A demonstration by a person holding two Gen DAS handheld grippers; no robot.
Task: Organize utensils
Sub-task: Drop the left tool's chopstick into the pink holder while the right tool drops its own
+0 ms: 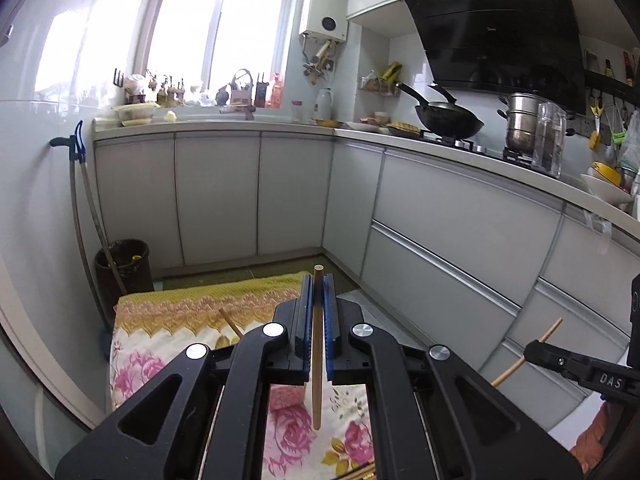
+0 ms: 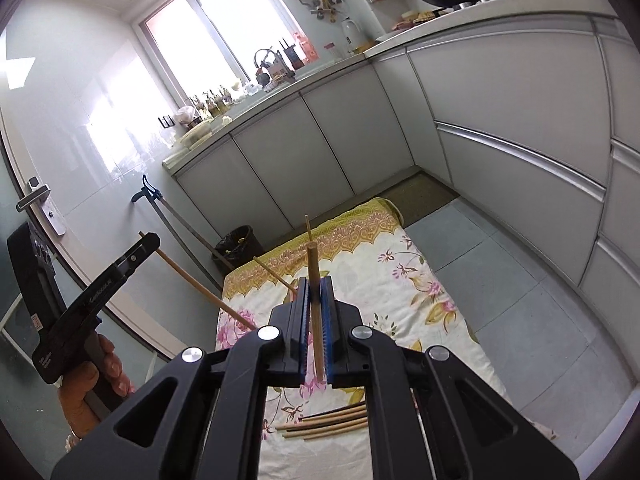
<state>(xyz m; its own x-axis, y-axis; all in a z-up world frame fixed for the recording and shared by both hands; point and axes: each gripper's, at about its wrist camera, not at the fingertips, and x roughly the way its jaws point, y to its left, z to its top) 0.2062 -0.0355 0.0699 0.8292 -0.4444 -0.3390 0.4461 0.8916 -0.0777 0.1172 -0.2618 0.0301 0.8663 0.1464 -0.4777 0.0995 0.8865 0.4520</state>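
Observation:
My left gripper [image 1: 318, 280] is shut on a wooden chopstick [image 1: 317, 360] and holds it in the air above the floral cloth [image 1: 168, 344]. My right gripper [image 2: 315, 282] is shut on another wooden chopstick [image 2: 316, 308], also held above the cloth [image 2: 384, 264]. The right gripper also shows at the right edge of the left wrist view [image 1: 538, 350] with its chopstick [image 1: 524, 354]. The left gripper shows at the left of the right wrist view [image 2: 150, 240] with its chopstick [image 2: 200, 290]. Several chopsticks [image 2: 328, 424] lie together on the cloth below the right gripper.
White cabinets [image 1: 280, 196] line the far wall and the right side. A dark bin [image 1: 124, 266] and a mop handle [image 1: 86, 216] stand at the left wall. A wok [image 1: 448, 118] and steel pot [image 1: 522, 126] sit on the counter. A door handle [image 2: 38, 204] is at the left.

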